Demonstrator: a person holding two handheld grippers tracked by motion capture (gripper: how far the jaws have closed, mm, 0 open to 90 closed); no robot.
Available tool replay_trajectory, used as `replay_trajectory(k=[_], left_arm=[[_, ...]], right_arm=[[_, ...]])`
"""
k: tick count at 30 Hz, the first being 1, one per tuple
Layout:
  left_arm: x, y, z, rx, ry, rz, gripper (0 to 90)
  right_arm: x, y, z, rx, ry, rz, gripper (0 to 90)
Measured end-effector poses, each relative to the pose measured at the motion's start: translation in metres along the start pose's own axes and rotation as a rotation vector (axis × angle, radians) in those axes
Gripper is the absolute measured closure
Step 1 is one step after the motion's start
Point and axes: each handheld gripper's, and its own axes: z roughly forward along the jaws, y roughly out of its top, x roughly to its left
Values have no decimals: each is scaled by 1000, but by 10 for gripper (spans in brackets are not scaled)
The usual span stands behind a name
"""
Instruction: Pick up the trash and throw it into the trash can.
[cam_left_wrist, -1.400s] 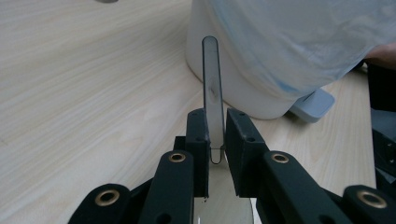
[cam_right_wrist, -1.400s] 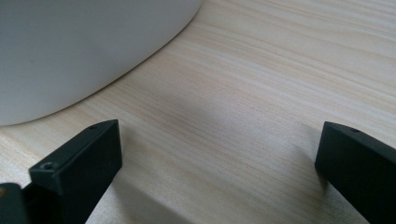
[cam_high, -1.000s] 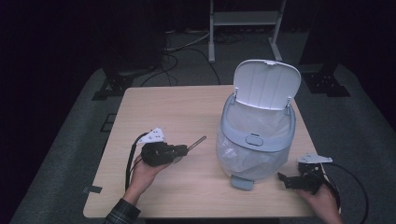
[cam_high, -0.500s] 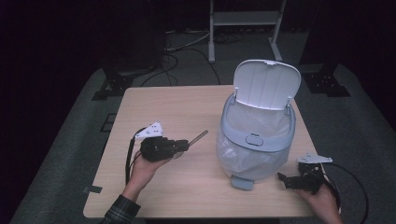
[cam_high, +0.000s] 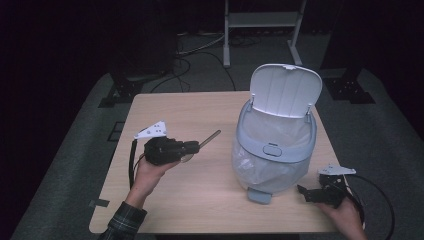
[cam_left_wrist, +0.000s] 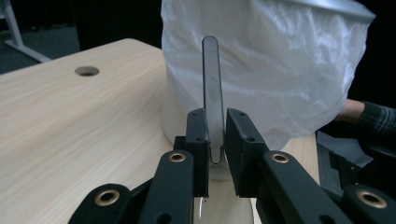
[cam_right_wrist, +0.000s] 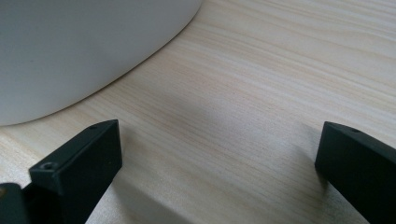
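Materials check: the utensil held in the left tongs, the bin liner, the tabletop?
Utensil: looks like smoky translucent plastic, glossy; the bag shows through it. Bin liner: thin, crinkled, milky plastic film. Tabletop: pale wood grain, matt; probably laminate, though solid wood can't be ruled out.

Grey plastic spoon (cam_left_wrist: 212, 93), handle outward, clamped above the table
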Motion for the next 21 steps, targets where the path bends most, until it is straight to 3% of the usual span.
replay_trajectory(k=[21], left_arm=[[-9, 48, 3, -57, -93, 51, 794]], right_arm=[[0, 0, 0, 0, 0, 0, 0]])
